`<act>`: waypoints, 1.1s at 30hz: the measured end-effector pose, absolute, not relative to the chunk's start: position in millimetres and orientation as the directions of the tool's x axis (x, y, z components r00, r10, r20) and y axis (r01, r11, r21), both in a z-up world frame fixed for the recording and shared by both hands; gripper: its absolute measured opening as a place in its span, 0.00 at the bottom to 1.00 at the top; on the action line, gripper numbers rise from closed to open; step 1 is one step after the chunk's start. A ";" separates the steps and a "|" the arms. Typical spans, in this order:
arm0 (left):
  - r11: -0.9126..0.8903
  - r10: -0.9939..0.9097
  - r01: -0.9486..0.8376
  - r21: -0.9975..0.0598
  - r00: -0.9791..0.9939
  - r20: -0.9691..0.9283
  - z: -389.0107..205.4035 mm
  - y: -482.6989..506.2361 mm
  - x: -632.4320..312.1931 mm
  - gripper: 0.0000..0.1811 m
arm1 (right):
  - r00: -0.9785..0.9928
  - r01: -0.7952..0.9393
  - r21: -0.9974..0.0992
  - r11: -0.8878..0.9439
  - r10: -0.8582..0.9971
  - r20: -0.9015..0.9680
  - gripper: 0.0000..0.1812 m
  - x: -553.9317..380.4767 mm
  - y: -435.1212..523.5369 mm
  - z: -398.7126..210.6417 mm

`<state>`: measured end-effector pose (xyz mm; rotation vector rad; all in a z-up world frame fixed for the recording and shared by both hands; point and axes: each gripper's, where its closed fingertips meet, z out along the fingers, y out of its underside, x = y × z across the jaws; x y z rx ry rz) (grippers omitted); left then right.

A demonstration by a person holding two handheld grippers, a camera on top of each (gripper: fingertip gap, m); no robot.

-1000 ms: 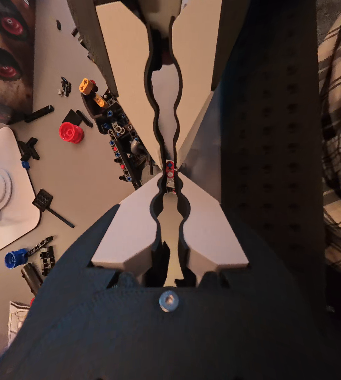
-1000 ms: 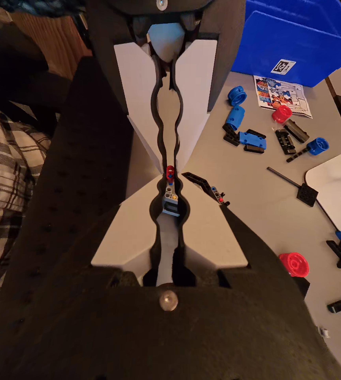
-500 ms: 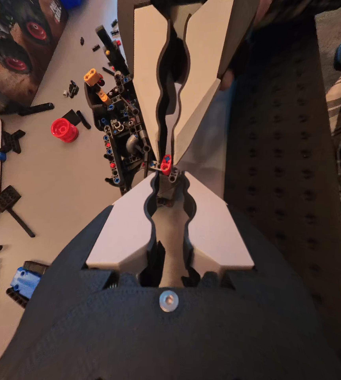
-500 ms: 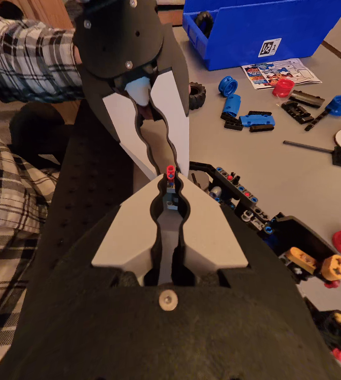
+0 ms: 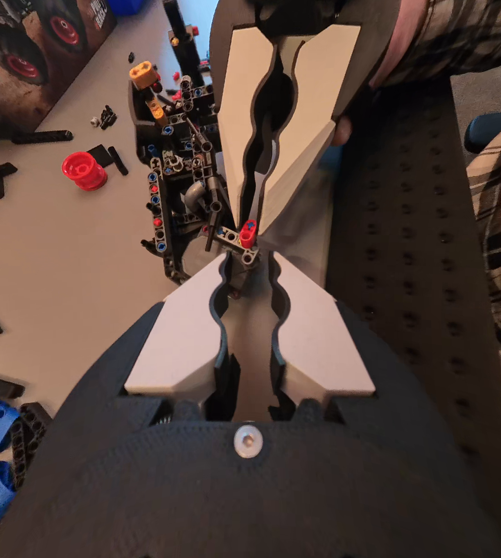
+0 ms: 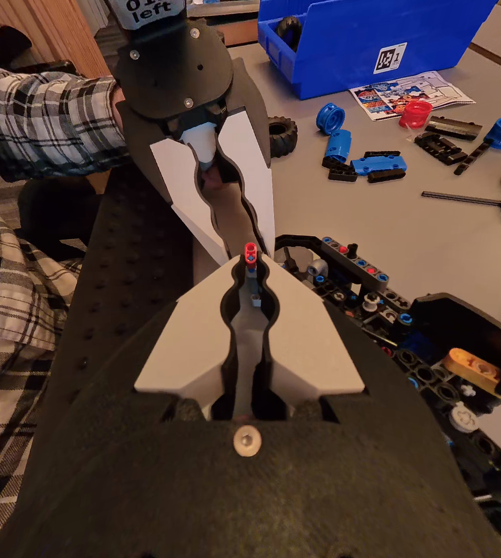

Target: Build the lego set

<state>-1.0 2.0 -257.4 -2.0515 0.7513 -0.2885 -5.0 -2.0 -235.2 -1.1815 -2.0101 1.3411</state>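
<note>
My right gripper [image 6: 251, 261] is shut on a small red connector [image 6: 250, 253] with a blue pin. The connector sits on a grey holed beam [image 5: 232, 238] at the near end of the black and grey chassis [image 5: 182, 169]. The chassis lies on the table and also shows in the right wrist view [image 6: 363, 296]. My left gripper [image 5: 247, 259] is open. The beam's end [image 5: 248, 258] stands between its pads without touching them. In the left wrist view the right gripper [image 5: 247, 226] comes from above, pinching the red connector [image 5: 248, 235]. The left gripper's white fingers [image 6: 258, 181] face mine.
A red wheel hub [image 5: 83, 171] and the set's box [image 5: 16, 60] lie left of the chassis. A blue bin [image 6: 363, 39], a leaflet [image 6: 409, 96], a black tyre [image 6: 282, 133] and blue and black parts [image 6: 376, 164] lie beyond. A black perforated board [image 5: 409, 241] borders the table. The tips of both grippers are at nearly the same place. Left tips and right tips are each some 20 cm from the red wheel hub [image 5: 83, 171].
My left jaws have opened and let go of the red connector and beam end. My right gripper has stayed shut on the connector. Both grippers have shifted, bringing more of the chassis into view.
</note>
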 end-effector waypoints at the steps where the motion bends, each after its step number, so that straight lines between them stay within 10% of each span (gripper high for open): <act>1: -0.406 -0.610 -0.400 -0.822 0.788 -0.082 -257.7 1.0 -1.8 0.12 | -0.533 0.407 -0.899 0.163 0.842 -0.089 0.03 -5.6 -2.0 -235.1; 33: -0.345 -0.606 -0.415 -0.842 0.783 -0.138 -257.9 20.4 13.3 0.04 | -0.505 0.432 -0.865 0.253 0.863 0.000 0.03 -6.1 31.4 -228.2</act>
